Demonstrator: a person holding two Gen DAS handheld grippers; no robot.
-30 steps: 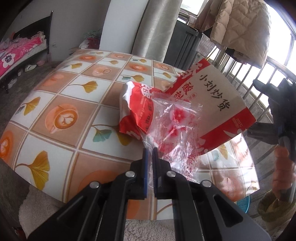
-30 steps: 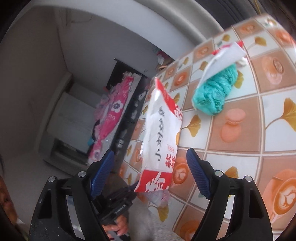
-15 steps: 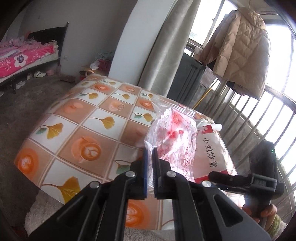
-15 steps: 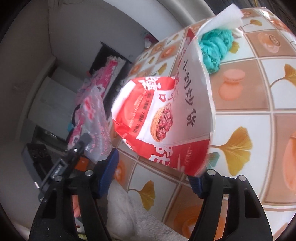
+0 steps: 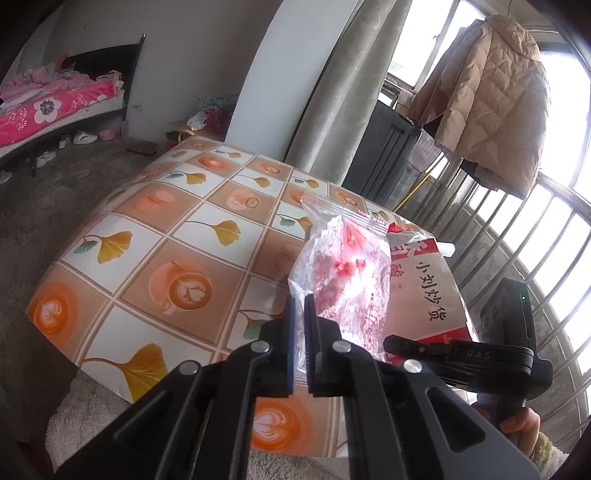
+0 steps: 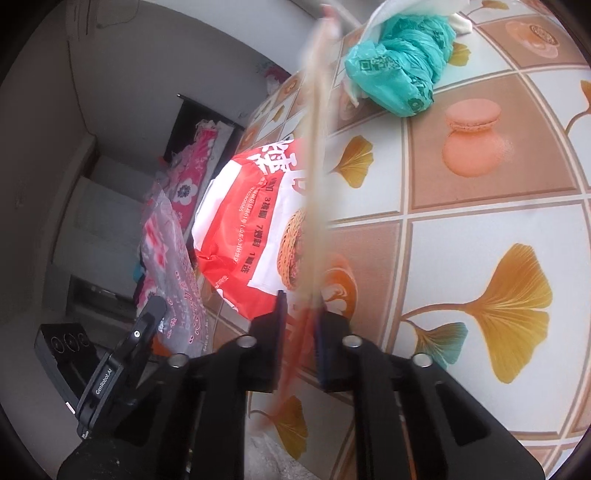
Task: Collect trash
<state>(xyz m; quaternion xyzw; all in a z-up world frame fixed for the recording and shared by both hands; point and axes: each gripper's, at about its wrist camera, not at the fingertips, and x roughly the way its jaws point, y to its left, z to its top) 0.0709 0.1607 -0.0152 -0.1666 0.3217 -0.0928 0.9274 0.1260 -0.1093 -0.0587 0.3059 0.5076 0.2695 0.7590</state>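
While the left gripper (image 5: 300, 332) is pinching the lower edge of a clear printed plastic bag (image 5: 341, 273), its jaws are standing almost together with only the thin film between them, and the bag is rising toward twelve o'clock above the fingertips, slightly slumping to one o'clock. Over the near edge of the tiled-pattern table (image 5: 155, 236), the right gripper (image 6: 300, 317) is closing on the bottom rim of a red-and-white snack bag (image 6: 251, 229); its jaws have just been closing, and in the right wrist view the bag's edge is running between them as a blurred strip toward twelve o'clock. Whether the pads are already pressing firmly is hard to tell through the blur, but the gap is looking narrow enough for a grip.

Both bags are looking empty, so they are probably weighing next to nothing and flopping freely. The clear one is soft, crinkly and likely slippery; its bunched bottom seam is the safest place to hold. The snack bag is stiffer, holding a flat panel by itself, so a bite on the sealed rim or a corner should be carrying it without tearing.

At one o'clock from the right gripper, farther along the table, a crumpled teal plastic bag (image 6: 402, 70) is lying beside a white scrap (image 6: 461, 22), both waiting to be gathered. Being wadded and springy, that bag is probably best taken across its thickest fold.
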